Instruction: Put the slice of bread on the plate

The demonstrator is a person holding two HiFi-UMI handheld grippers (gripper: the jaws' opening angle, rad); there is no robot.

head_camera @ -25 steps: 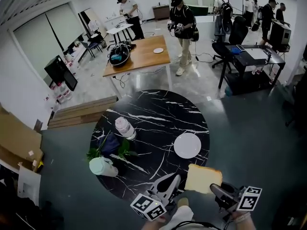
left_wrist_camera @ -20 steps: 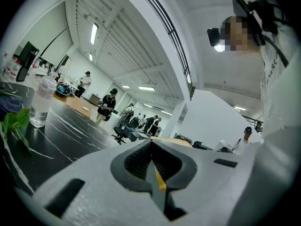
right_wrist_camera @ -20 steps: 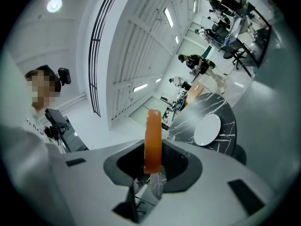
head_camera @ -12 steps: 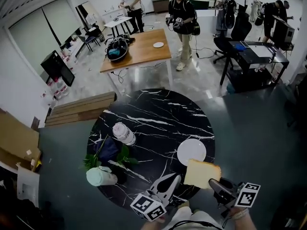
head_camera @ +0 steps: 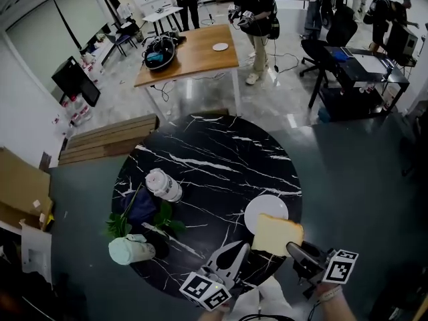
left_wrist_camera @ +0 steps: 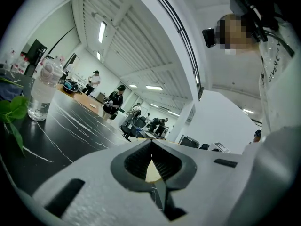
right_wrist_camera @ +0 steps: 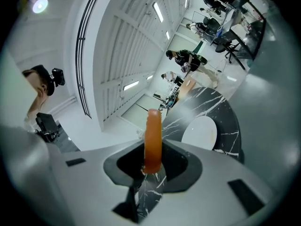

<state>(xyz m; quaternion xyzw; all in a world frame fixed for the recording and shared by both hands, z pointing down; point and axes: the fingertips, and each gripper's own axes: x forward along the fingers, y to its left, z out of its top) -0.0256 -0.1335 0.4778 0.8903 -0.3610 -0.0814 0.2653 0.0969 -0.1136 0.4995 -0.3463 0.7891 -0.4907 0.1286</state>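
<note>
The slice of bread (head_camera: 276, 235) hangs over the near right part of the black marble table (head_camera: 214, 162), and its far edge overlaps the near rim of the white plate (head_camera: 264, 208). My right gripper (head_camera: 292, 248) is shut on the bread's near side. In the right gripper view the bread (right_wrist_camera: 153, 138) stands edge-on between the jaws of my right gripper (right_wrist_camera: 151, 167), with the plate (right_wrist_camera: 200, 132) lying just beyond to the right. My left gripper (head_camera: 239, 249) hovers over the table's near edge, left of the bread, shut and holding nothing (left_wrist_camera: 151, 147).
On the table's left lie a clear bottle (head_camera: 160, 184), a leafy plant on a blue cloth (head_camera: 144, 211) and a mint-green cup (head_camera: 128, 250). Behind the table are a wooden table (head_camera: 190, 62) and several people. The bottle (left_wrist_camera: 44, 91) stands left in the left gripper view.
Both grippers have moved forward over the table. The bread has travelled from short of the plate to overlapping its near rim. The jaws have kept their states.
</note>
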